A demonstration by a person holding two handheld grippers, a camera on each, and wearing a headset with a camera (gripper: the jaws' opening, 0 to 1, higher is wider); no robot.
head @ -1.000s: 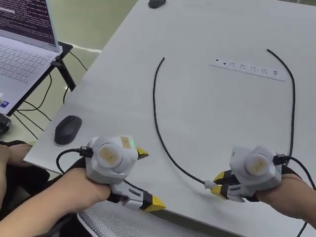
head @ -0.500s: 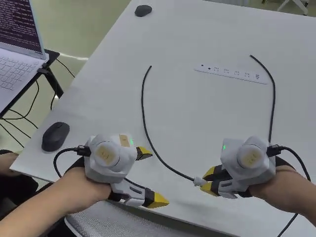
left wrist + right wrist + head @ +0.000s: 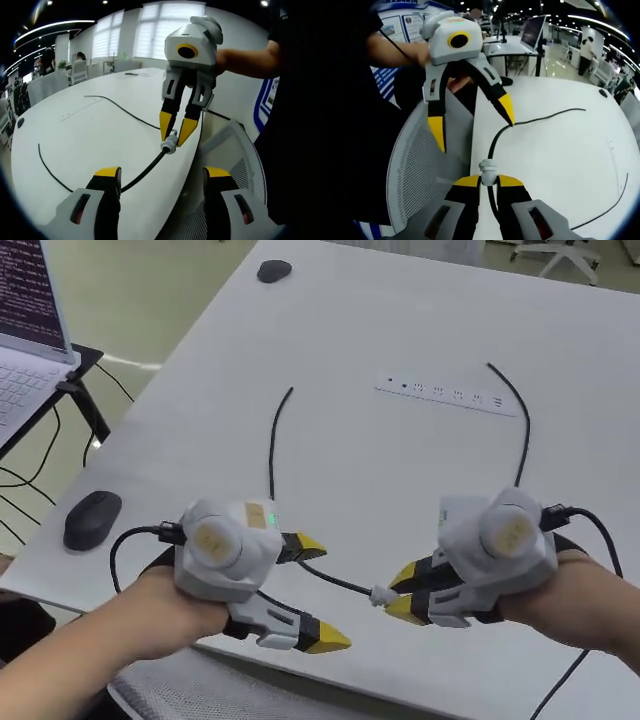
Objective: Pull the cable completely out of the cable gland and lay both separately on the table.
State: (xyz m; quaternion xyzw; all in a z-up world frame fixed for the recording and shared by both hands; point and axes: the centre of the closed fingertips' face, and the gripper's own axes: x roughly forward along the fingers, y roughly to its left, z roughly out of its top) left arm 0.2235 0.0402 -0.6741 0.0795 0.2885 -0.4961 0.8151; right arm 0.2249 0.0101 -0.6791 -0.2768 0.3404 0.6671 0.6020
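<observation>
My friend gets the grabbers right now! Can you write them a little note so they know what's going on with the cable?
Left gripper: open, with a jaw on either side of the black cable, not gripping it.
Right gripper: shut on the white cable gland, near the front edge of the table.
Cable: it runs from the gland away across the table. The right gripper view shows it still threaded through the gland.
Done: the gland is gripped.
Left to do: probably close the left gripper on the cable, pull until the cable is out, then lay both separately on the table.
</observation>
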